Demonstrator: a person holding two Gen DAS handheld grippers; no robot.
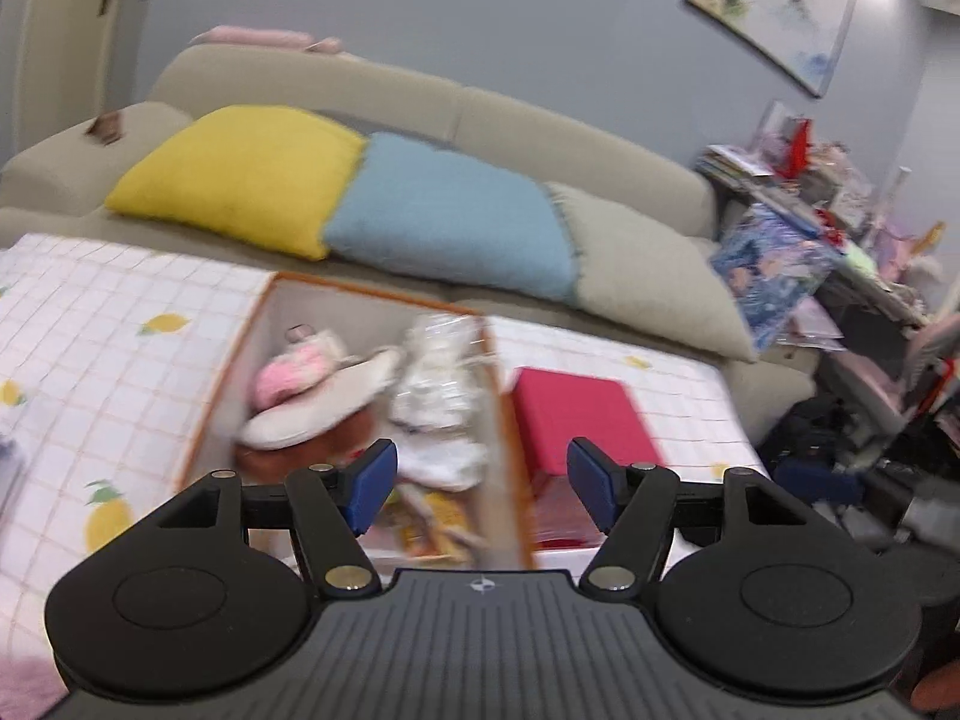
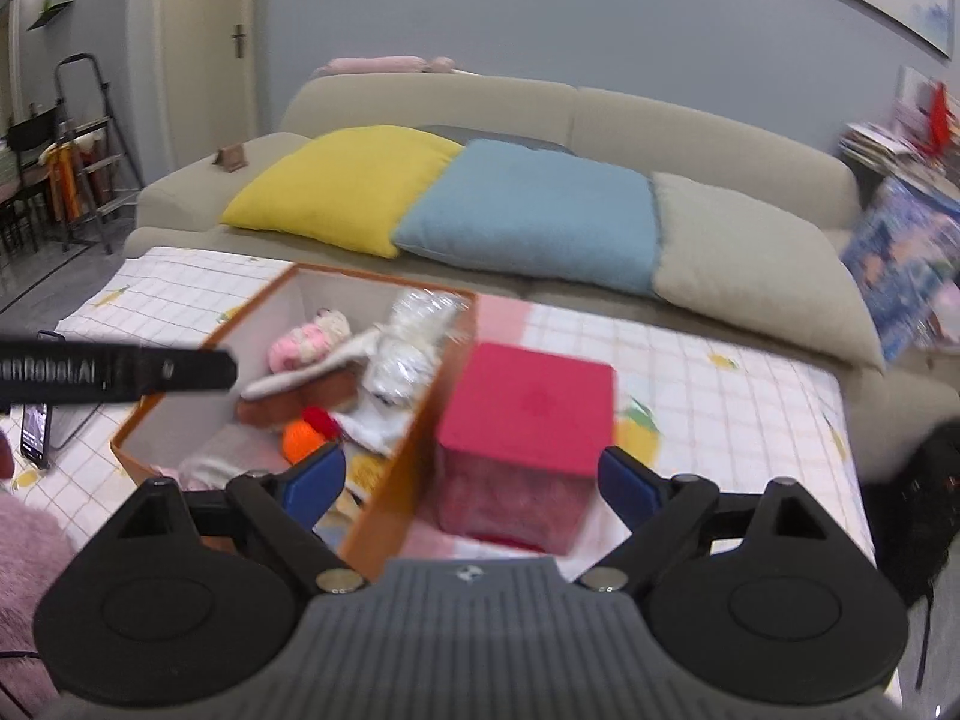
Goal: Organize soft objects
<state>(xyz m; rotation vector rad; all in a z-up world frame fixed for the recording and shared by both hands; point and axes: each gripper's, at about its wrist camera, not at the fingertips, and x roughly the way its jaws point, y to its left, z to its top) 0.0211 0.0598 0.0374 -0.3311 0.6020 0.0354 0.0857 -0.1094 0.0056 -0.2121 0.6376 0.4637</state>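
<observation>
Hovering with left gripper (image 1: 482, 489) and right gripper (image 2: 471, 489) both spread, empty, above orange-rimmed cardboard box (image 2: 390, 480) of plush toys (image 2: 312, 342); aiming centrally.

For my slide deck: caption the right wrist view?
Open right gripper above orange box of soft toys beside red cube.

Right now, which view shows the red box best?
The right wrist view: the red box shows whole, lid and front, beside the orange bin. The left wrist view has it blurred, with a gripper finger hiding its lower part.
</observation>
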